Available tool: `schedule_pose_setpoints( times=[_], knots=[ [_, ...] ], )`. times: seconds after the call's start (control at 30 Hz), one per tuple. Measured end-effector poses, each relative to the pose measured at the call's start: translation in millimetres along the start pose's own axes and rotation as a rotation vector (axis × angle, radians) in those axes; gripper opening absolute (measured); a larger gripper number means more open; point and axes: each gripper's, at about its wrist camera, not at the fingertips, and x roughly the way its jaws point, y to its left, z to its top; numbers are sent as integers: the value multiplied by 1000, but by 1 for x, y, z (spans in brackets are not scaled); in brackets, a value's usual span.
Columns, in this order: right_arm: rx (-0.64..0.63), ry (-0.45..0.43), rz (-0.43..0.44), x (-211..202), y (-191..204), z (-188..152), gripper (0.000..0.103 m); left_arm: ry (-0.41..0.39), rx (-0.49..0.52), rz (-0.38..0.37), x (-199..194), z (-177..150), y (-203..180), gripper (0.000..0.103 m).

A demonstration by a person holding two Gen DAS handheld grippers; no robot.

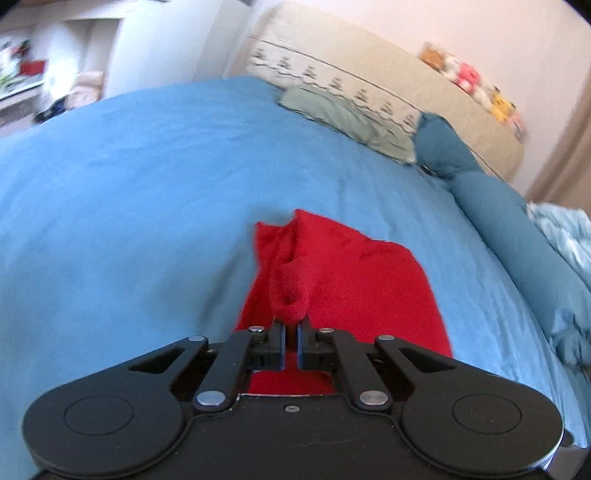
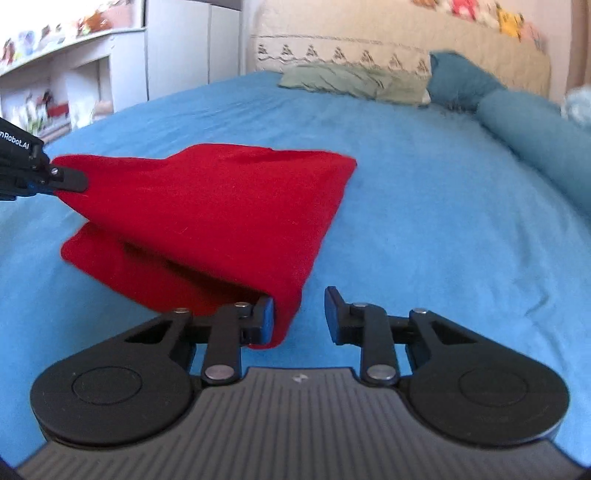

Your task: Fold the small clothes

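Two grippers work over one red garment [image 2: 207, 218] on the blue bedsheet [image 2: 424, 221]. Nearest in the right wrist view, the right gripper [image 2: 300, 314] stands with its jaws spread wide apart, holding nothing; the garment's near corner hangs against the inner face of its left finger [image 2: 263, 321], while the right finger is clear of the cloth, over bare sheet. The only readable writing is on the left gripper [image 2: 68, 181] at the left edge of that view: white letters "nRobot.AI", with the start cut off by the frame. A small light mark sits on the grey ribbed body of the right gripper, too small to read.

In the left wrist view the left gripper [image 1: 291, 332] has its jaws pinched nearly together on a bunched fold of the red garment [image 1: 347, 280], which bulges just beyond the fingertips. From the right wrist view, that pinched corner is lifted off the sheet, so the cloth slopes like a tent from the left gripper down to its far corner and to a lower layer lying flat on the sheet.

Farther off, near the head of the bed, lie a pale green pillow [image 2: 351, 81] and a teal bolster [image 2: 517, 122] along the right edge, against a beige headboard [image 2: 369, 33]. Blurred coloured shapes on top of it are probably soft toys [image 1: 476, 85].
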Motion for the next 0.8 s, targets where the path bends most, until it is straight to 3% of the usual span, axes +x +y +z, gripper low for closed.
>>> schedule_pose_setpoints(
  times=[0.17,0.37,0.5,0.57,0.63,0.7,0.8],
  knots=[
    [-67,61,17,8,2,-6,43,49,-39,54,25,-27,17,6],
    [-92,99,68,13,-10,-6,48,40,123,114,24,-29,-2,11],
    [-69,106,124,1,-21,-3,67,24,211,173,13,-27,-3,30],
    [-49,106,141,-10,-27,-1,84,20,251,235,9,-26,0,54],
    [-12,95,160,-21,-35,3,101,18,286,289,3,-21,7,58],
    [32,90,198,-28,-45,12,103,21,319,340,0,-10,13,62],
    [104,113,234,-28,-60,31,103,9,303,245,-9,21,18,83]
  ],
)
